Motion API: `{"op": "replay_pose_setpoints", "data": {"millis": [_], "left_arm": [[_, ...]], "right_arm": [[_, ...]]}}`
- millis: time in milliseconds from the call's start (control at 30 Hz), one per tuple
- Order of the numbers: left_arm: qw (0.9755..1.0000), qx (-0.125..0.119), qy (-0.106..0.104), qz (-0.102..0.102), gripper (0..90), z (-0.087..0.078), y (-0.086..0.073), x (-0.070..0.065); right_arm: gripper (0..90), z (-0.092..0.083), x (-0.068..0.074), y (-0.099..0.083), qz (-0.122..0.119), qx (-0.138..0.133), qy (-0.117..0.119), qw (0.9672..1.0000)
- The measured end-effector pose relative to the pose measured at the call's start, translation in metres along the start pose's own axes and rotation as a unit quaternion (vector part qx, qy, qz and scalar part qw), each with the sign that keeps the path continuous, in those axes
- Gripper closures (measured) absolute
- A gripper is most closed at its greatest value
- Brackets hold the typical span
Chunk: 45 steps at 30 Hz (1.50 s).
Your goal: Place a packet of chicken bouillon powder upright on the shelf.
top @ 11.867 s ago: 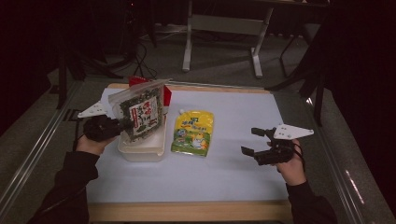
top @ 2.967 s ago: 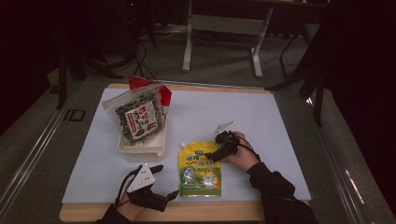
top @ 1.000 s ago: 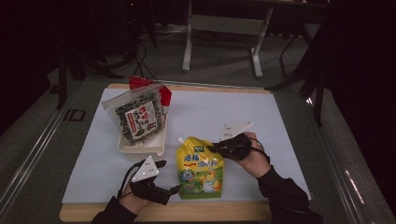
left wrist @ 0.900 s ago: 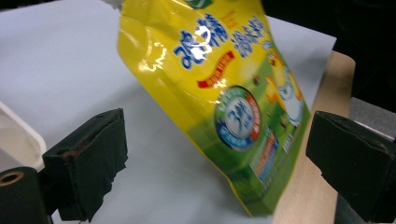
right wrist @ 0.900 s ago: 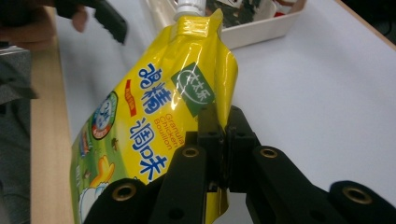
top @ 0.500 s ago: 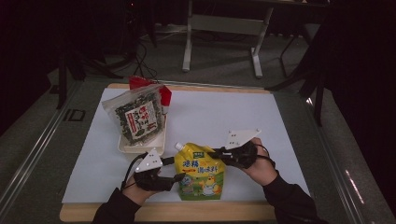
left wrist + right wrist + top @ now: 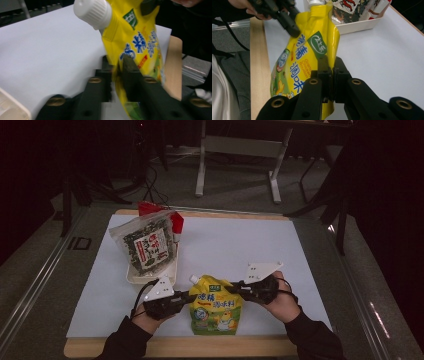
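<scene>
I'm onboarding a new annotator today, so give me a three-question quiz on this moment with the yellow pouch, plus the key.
1. True or false: both grippers are shut on the yellow pouch.
2. Multiple choice: where is the seaweed packet? A) in the cream tray; B) flat on the white sheet beside the pouch; C) in the right gripper.
3. Fill in: the pouch's spout wears a ____ ribbed cap.

Key
1. True: the left gripper pinches the pouch's left edge and the right gripper pinches its right edge.
2. A.
3. White.
</scene>
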<state>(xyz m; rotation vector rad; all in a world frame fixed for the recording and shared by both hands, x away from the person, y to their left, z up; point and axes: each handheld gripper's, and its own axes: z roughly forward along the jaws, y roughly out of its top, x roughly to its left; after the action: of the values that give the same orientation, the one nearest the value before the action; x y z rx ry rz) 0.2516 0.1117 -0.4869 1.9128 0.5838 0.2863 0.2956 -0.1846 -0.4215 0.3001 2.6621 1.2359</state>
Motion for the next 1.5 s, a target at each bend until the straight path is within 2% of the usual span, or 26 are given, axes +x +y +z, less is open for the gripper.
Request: {"op": "replay_pose_setpoints", "data": {"millis": [67,333,533,600,767,833,900,967,1033,1067,1100,1200,1233,1267,1300,1400,1500], "left_arm": [[1.0,-0.003,-0.004,0.002,89.1,0.0,0.0,-0.001],[0.9991,-0.012,-0.01,0.04,90.0,-0.002,0.0,-0.008],[0.9987,-0.015,-0.013,0.048,90.0,-0.003,0.0,-0.009],[0.9986,-0.014,-0.011,0.05,90.0,-0.003,0.0,-0.009],[0.9987,-0.014,-0.012,0.048,90.0,-0.004,-0.001,-0.009],[0.9987,-0.016,-0.016,0.045,90.0,-0.005,-0.001,-0.008],[0.9985,-0.018,-0.019,0.047,90.0,-0.004,-0.001,-0.009],[0.9984,-0.017,-0.02,0.05,90.0,-0.004,0.0,-0.01],[0.9983,-0.018,-0.025,0.049,90.0,-0.005,0.001,-0.01],[0.9984,-0.018,-0.025,0.048,90.0,-0.005,0.001,-0.01],[0.9983,-0.017,-0.027,0.048,90.0,-0.005,0.001,-0.01],[0.9981,-0.017,-0.032,0.049,90.0,-0.006,0.002,-0.011],[0.9982,-0.017,-0.033,0.048,90.0,-0.007,0.002,-0.011],[0.9982,-0.017,-0.034,0.047,90.0,-0.008,0.002,-0.011],[0.9982,-0.017,-0.032,0.049,90.0,-0.009,0.003,-0.013],[0.9975,-0.02,-0.029,0.061,90.0,-0.015,0.006,-0.017],[0.9972,-0.027,-0.031,0.062,90.0,-0.022,0.012,-0.019]], "right_arm": [[86.9,0.0,0.001,-0.001,0.001,-0.001,-0.001,1.0],[83.1,-0.003,0.0,-0.005,0.006,-0.002,-0.004,1.0],[62.9,-0.01,-0.005,-0.01,0.026,-0.016,-0.019,0.9994],[56.3,-0.009,-0.008,-0.013,0.032,-0.007,-0.025,0.9991],[46.4,-0.005,-0.013,-0.021,0.06,0.007,-0.019,0.998],[47.0,-0.004,-0.015,-0.023,0.067,0.005,-0.01,0.9977],[49.5,-0.003,-0.014,-0.023,0.065,0.004,-0.002,0.9979],[51.2,-0.001,-0.013,-0.022,0.059,0.004,0.021,0.998],[57.8,0.002,-0.011,-0.02,0.049,0.012,0.042,0.9978],[60.5,0.003,-0.009,-0.019,0.045,0.011,0.045,0.9979],[68.4,0.004,-0.009,-0.019,0.044,0.012,0.054,0.9975],[78.6,0.005,-0.007,-0.016,0.039,0.017,0.084,0.9956],[80.6,0.005,-0.005,-0.015,0.033,0.021,0.086,0.9955],[87.9,0.005,-0.005,-0.013,0.028,0.025,0.088,0.9955],[89.5,0.004,-0.005,-0.012,0.029,0.029,0.098,0.9944],[90.0,-0.001,-0.003,-0.008,0.018,0.028,0.105,0.9939],[90.0,-0.007,-0.001,-0.002,0.014,0.016,0.11,0.9937]]}}
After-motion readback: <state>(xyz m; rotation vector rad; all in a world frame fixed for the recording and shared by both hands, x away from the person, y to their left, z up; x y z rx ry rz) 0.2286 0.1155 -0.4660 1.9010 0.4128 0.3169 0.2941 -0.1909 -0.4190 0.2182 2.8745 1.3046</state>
